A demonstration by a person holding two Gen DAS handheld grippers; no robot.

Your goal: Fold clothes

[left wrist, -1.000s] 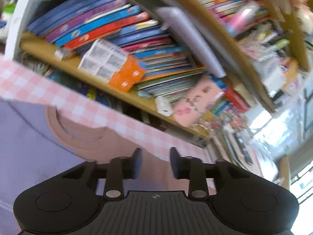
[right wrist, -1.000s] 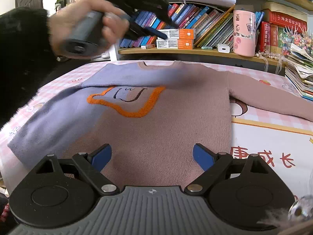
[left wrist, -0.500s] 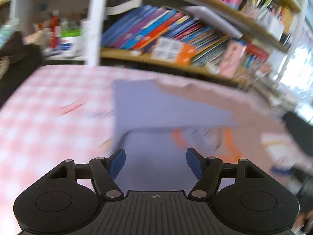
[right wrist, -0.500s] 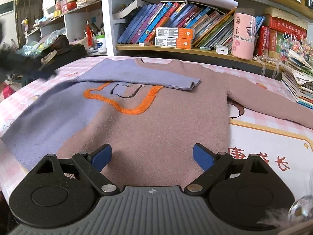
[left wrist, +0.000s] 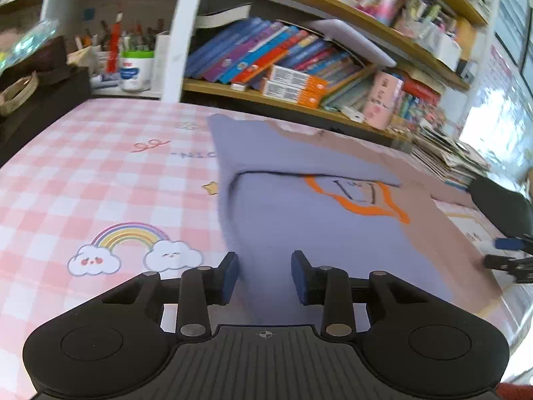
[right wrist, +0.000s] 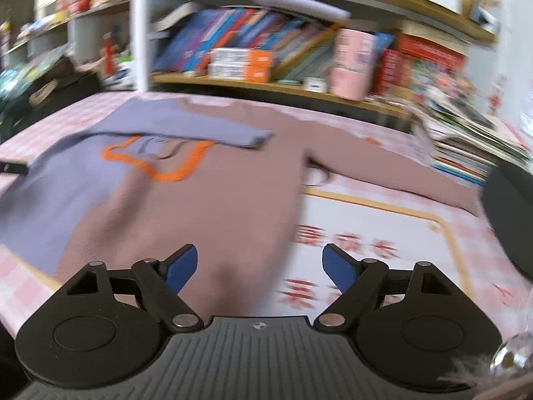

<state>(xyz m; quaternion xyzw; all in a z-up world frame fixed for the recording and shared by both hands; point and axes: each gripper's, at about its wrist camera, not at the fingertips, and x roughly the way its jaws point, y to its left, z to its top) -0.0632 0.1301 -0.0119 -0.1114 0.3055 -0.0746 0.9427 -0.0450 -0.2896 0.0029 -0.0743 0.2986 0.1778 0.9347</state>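
A lavender and dusty-pink sweater (left wrist: pixel 299 220) with an orange-outlined patch lies flat on the table; it also shows in the right wrist view (right wrist: pixel 206 200). Its lavender sleeve (right wrist: pixel 186 126) is folded across the chest. The pink sleeve (right wrist: pixel 383 173) stretches out to the right. My left gripper (left wrist: pixel 265 275) is open and empty, low over the sweater's lavender bottom-left edge. My right gripper (right wrist: pixel 260 266) is open and empty above the pink bottom hem; its tips also show in the left wrist view (left wrist: pixel 509 253).
A pink checked tablecloth (left wrist: pixel 83 180) with a rainbow print covers the table. A wooden bookshelf (left wrist: pixel 299 66) full of books runs behind it. A pile of magazines (right wrist: pixel 473 146) lies at the right. A dark bag (left wrist: pixel 30 80) sits at the far left.
My left gripper let go of the lavender sleeve, now folded across the chest, and swung down to the sweater's bottom-left edge. My right gripper shifted right along the hem.
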